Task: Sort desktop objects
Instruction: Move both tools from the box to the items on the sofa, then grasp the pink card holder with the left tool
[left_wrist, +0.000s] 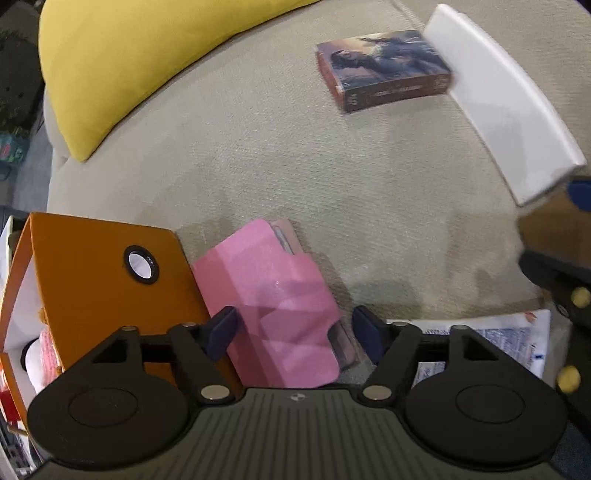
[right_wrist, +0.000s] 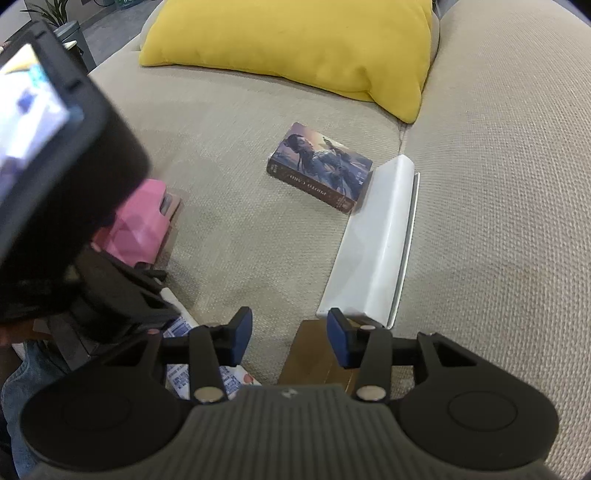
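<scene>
Left gripper (left_wrist: 293, 334): black linkage arms, silver pivot pins, dark blue fingers (left_wrist: 221, 334), ribbed grey body. Right gripper (right_wrist: 290, 338): same build. Blue denim at lower left.

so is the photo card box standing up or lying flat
Lying flat. The photo card box rests on its broad back on the sofa cushion, picture side up, one end against the white box.

A yellow cushion (right_wrist: 295, 48) is lying on the beige sofa (right_wrist: 498, 184), and a potted plant (right_wrist: 48, 13) is standing beyond.
</scene>
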